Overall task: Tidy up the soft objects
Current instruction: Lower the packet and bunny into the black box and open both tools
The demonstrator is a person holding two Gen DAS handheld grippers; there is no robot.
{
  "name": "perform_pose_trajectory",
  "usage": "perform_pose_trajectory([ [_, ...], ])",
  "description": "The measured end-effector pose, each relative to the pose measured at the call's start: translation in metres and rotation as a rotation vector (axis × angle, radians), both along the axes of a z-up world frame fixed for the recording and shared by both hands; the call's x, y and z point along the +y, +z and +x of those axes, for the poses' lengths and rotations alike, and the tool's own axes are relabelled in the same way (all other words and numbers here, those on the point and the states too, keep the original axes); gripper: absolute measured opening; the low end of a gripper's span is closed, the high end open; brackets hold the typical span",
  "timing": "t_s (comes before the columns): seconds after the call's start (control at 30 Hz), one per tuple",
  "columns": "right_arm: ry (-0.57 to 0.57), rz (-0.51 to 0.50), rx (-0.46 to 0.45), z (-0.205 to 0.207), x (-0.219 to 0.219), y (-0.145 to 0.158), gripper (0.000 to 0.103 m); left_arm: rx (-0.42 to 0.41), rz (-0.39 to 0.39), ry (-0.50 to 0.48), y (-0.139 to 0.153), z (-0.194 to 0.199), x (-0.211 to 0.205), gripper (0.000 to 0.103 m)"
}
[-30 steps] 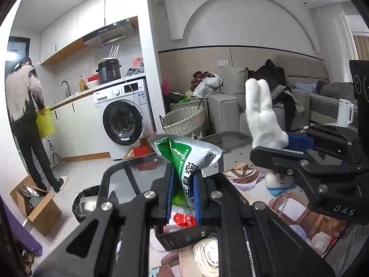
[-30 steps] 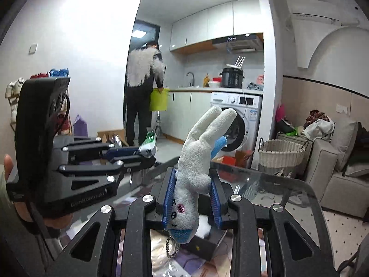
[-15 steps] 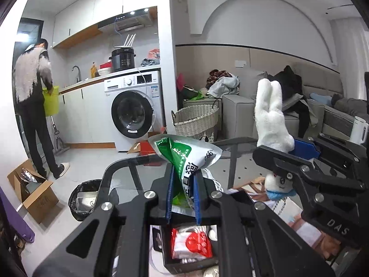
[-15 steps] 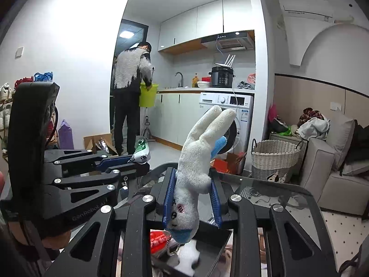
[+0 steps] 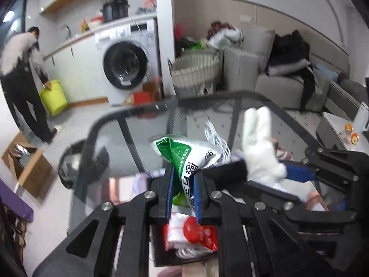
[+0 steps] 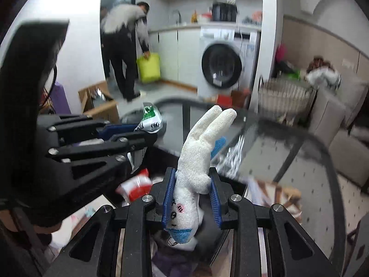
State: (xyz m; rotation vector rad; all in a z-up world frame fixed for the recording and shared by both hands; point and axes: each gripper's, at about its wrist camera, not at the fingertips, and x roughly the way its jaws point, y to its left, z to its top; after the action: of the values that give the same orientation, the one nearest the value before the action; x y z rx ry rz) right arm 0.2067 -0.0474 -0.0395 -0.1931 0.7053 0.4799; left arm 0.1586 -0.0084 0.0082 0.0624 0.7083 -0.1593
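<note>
My left gripper (image 5: 183, 173) is shut on a green and white plastic packet (image 5: 184, 154), which sticks up between its blue pads. My right gripper (image 6: 191, 177) is shut on a white plush rabbit (image 6: 198, 159), ears up and face down toward the camera. Each gripper shows in the other's view: the left gripper (image 6: 136, 133) with the packet (image 6: 150, 117) on the left, the right gripper (image 5: 297, 173) with the rabbit (image 5: 260, 147) on the right. Both hang over a black tray (image 5: 159, 249) holding a red and white packet (image 5: 193, 233).
A glass table with a black rim (image 5: 129, 113) lies under both grippers. Beyond it stand a washing machine (image 5: 124, 62), a wicker basket (image 5: 196, 69) and a grey sofa (image 5: 281, 78). A person (image 6: 124, 46) bends over a yellow-green bucket (image 6: 150, 67). A cardboard box (image 5: 25, 164) sits on the floor.
Both grippers tipped downward and came lower over the table, still holding packet and rabbit. The tray with the red and white packet came into view beneath them. The person bent over the bucket.
</note>
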Motion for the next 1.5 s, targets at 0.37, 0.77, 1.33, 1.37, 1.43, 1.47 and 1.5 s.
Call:
perform_pose_trajectory([
  [0.37,-0.012,-0.050,0.156,0.025,0.005,-0.039,0.029,0.140,0.042,-0.001,-0.018,0.009,-0.014,0.014],
  [0.77,-0.005,-0.046,0.223,0.017,0.003,-0.043,0.035,0.220,0.063,-0.014,-0.029,0.013,-0.019,0.023],
  [1.33,0.083,-0.049,0.271,-0.037,-0.008,-0.018,0.052,0.296,0.021,-0.098,-0.004,-0.039,-0.009,0.050],
  [1.37,0.091,-0.054,0.276,-0.043,-0.008,-0.017,0.052,0.306,0.021,-0.107,-0.004,-0.043,-0.008,0.050],
  [1.43,0.105,-0.066,0.292,-0.054,-0.009,-0.019,0.052,0.336,0.016,-0.129,-0.009,-0.052,-0.009,0.052],
  [1.47,0.120,-0.073,0.303,-0.059,-0.009,-0.020,0.052,0.356,0.012,-0.138,-0.012,-0.054,-0.010,0.052],
  [1.5,0.131,-0.085,0.316,-0.063,-0.009,-0.023,0.052,0.373,0.008,-0.145,-0.016,-0.053,-0.010,0.052],
])
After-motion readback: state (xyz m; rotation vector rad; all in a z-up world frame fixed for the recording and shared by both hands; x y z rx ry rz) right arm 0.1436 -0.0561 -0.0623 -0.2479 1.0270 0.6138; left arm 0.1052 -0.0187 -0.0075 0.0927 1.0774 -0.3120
